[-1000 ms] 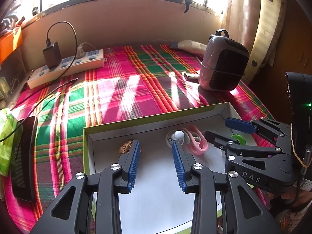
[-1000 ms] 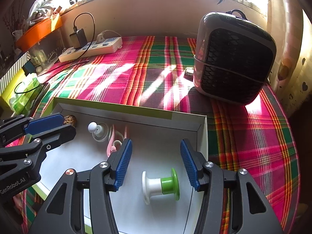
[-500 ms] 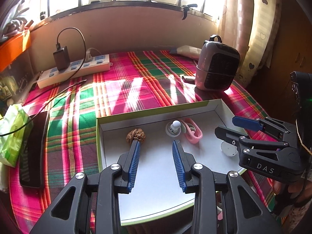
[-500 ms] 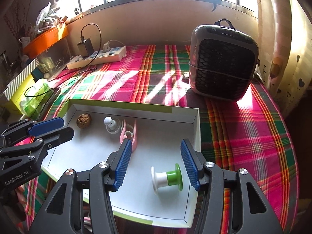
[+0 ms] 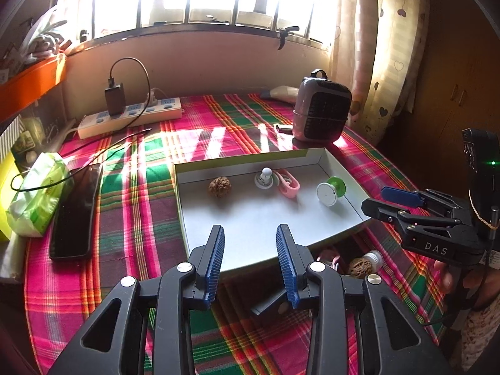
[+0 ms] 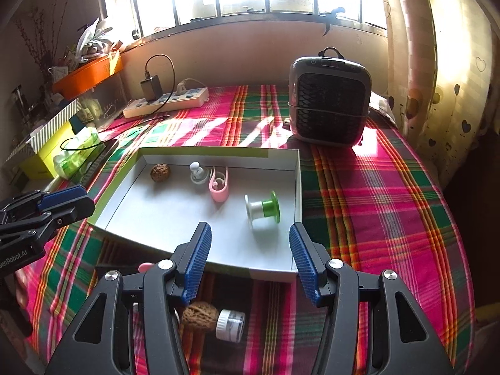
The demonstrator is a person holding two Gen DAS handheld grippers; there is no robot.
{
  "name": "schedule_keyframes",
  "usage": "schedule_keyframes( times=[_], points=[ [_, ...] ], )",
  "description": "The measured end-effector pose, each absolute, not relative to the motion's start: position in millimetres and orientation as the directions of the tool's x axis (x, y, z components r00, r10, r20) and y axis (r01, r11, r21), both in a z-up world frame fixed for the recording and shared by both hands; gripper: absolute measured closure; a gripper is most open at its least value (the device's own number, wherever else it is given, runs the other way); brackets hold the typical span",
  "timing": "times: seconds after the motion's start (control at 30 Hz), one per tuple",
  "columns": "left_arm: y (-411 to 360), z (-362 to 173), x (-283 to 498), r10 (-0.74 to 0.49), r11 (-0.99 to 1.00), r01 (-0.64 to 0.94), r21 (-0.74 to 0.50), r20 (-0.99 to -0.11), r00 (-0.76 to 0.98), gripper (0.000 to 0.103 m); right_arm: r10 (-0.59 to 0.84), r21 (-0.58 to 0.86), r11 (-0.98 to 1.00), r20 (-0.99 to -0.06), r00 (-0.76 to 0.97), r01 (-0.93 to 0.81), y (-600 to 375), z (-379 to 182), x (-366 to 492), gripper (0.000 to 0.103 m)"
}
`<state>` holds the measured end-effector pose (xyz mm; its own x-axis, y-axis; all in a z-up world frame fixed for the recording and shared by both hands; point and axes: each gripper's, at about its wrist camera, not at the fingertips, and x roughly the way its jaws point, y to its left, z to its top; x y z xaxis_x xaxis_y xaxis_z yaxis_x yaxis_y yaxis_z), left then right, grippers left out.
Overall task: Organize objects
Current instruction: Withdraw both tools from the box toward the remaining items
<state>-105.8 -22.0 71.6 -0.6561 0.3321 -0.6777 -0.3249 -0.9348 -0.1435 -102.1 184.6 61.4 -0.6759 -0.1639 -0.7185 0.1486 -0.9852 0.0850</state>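
Covering the whole work surface is a plaid tablecloth (image 6: 375,206) in pink, green and red. On it, at the far right, stands a grey fan heater (image 6: 329,106) with a black grille; a white power strip (image 6: 165,101) lies along the far wall with a black charger plugged in. A green tissue pack (image 5: 37,193) and a dark phone (image 5: 76,212) lie side by side at the left edge.

A shallow white tray (image 6: 298,168) with a green outer rim sits at the centre, ahead of both claws. Inside it, in a row from left to right: 1 walnut (image 6: 160,172), 1 white knob (image 6: 197,173), 1 pink clip (image 6: 218,184) just beside the knob, and 1 green-and-white spool (image 6: 262,209) lying on its side near the right wall.

The left gripper (image 5: 250,257) is released, its 2 blue-padded jaws parted and holding nothing; it hovers over the tray's near edge, well short of the walnut (image 5: 219,186). The right gripper (image 6: 250,259) is likewise released and empty, jaws wide apart above the near edge, with the spool ahead of it between the lines of its fingers but apart from them.

Outside the tray, on the cloth beneath the right claw, lie a second walnut (image 6: 200,314) and a small white-capped vial (image 6: 231,325), touching each other. A pink object (image 5: 331,259) lies near them, largely hidden.
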Motion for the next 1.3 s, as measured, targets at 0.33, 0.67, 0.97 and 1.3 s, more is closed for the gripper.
schedule_keyframes(
  times=[0.33, 0.67, 0.97, 1.3],
  points=[
    [-17.3, 47.4, -83.2, 0.399, -0.892, -0.425, -0.157, -0.717, -0.572, 0.066, -0.135, 0.104, -0.991, -0.717, -0.683, 0.087, 191.3, 48.0, -61.2, 0.05],
    [-6.1, 28.7, -96.8, 0.418, -0.869, -0.465, -0.171, -0.757, -0.502, 0.063, -0.122, 0.123, -0.991, -0.732, -0.671, 0.046, 199.9, 35.0, -51.2, 0.05],
    [-3.2, 15.8, -101.0, 0.438, -0.86, -0.462, -0.215, -0.774, -0.456, 0.063, -0.151, 0.118, -0.989, -0.745, -0.649, 0.094, 194.9, 31.3, -51.3, 0.05],
    [4.2, 11.4, -97.8, 0.429, -0.872, -0.435, -0.225, -0.779, -0.458, 0.063, -0.168, 0.109, -0.985, -0.769, -0.617, 0.133, 188.1, 20.8, -56.3, 0.05]
  ],
)
